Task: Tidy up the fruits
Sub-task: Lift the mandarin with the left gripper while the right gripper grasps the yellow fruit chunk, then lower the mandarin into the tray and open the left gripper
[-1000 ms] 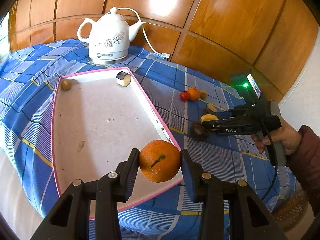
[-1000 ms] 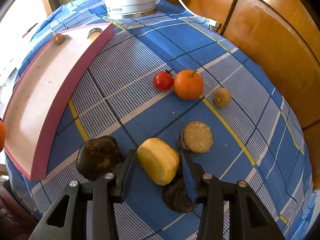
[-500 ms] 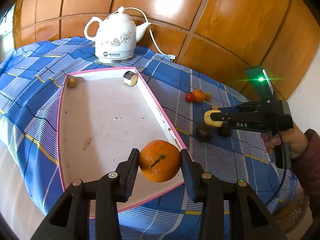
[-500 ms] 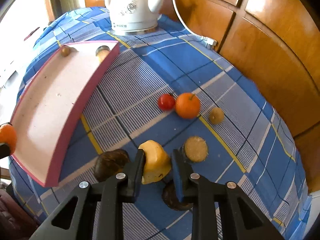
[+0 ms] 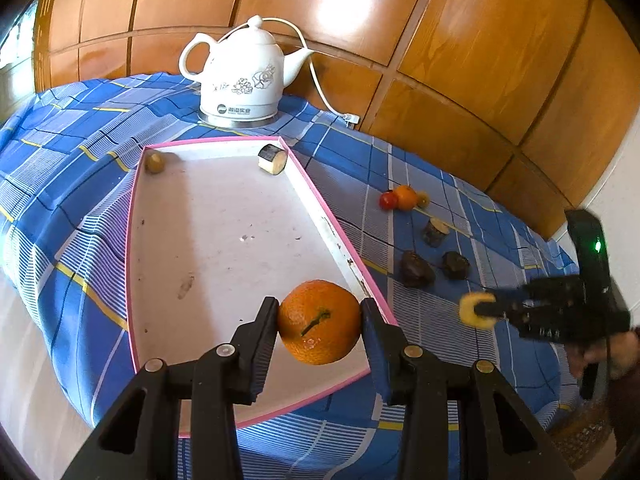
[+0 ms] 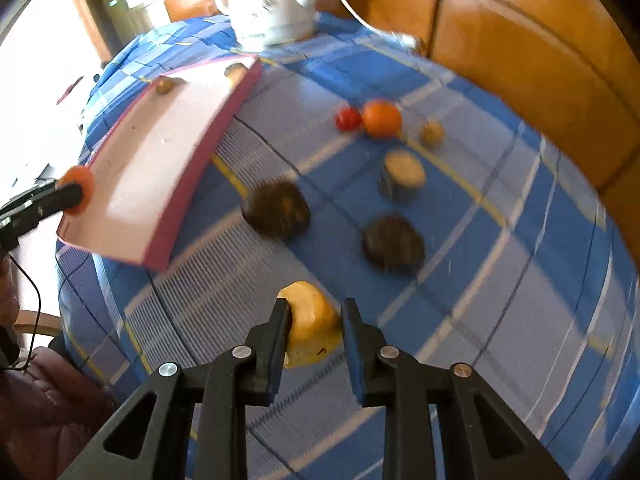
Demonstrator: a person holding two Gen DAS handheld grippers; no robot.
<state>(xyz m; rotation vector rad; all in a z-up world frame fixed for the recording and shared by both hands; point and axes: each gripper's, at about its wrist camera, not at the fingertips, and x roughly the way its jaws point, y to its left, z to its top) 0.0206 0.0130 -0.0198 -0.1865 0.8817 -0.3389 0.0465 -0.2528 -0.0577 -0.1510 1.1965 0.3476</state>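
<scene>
Fingers of the left gripper (image 5: 320, 322) clamp a large orange (image 5: 319, 322) from both sides, held above the near right corner of the pink-rimmed tray (image 5: 136, 216), which carries a small brownish fruit (image 5: 154, 163) at its far left corner and a cut cylindrical piece (image 5: 272, 159) at its far right corner. Right gripper (image 6: 315, 328) fingers pinch a yellow fruit piece (image 6: 310, 330), held clear of the blue checked tablecloth (image 6: 500, 240). On the cloth right of the tray: two dark lumps (image 6: 276, 215) nearest, a round cut slice (image 6: 403, 175) beyond, then a red tomato (image 6: 348, 119) touching a small orange (image 6: 381, 119), a small tan fruit (image 6: 432, 133) just beside; white kettle (image 5: 240, 76) at the far edge.
</scene>
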